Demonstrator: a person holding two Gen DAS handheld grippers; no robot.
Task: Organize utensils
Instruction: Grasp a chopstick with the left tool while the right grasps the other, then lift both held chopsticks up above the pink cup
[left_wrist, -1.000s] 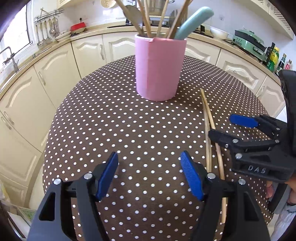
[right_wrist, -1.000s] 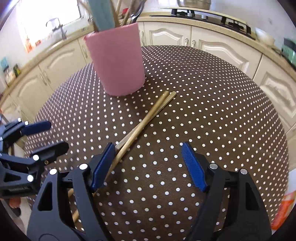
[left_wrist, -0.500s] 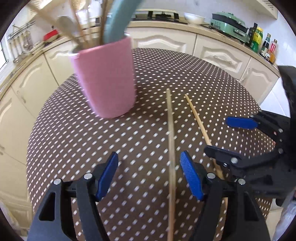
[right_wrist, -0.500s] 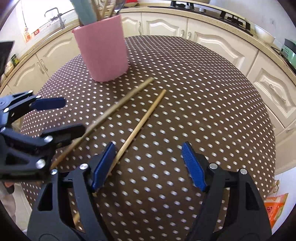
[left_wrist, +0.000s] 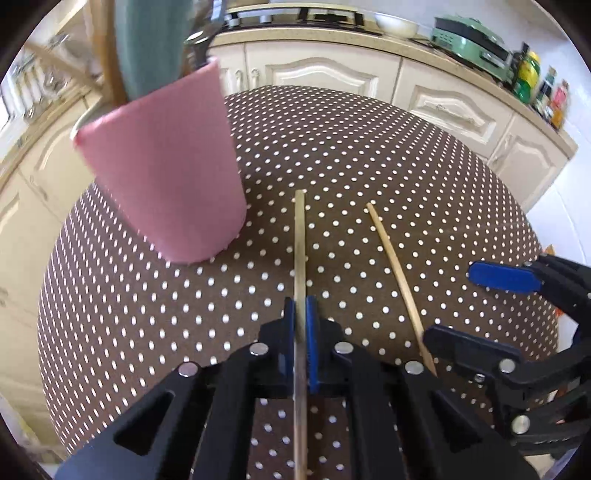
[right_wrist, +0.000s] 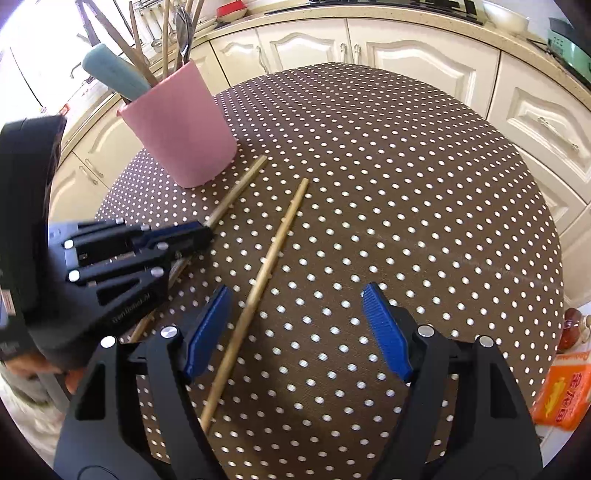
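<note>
While the left gripper (left_wrist: 301, 321) clamps one chopstick (left_wrist: 300, 236), the right gripper (right_wrist: 295, 325) gapes.

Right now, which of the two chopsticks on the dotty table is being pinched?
The chopstick nearer the pink cup: the left gripper has just closed on it. The other chopstick lies free between the right gripper's open jaws.

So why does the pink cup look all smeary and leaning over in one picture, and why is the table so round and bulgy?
In the left wrist view the pink cup is streaked by motion blur, while the chopstick pinched in the left tool stays sharp. In the right wrist view the cup is crisp. Both fisheye views bend the dotted table and darken the corners.
</note>
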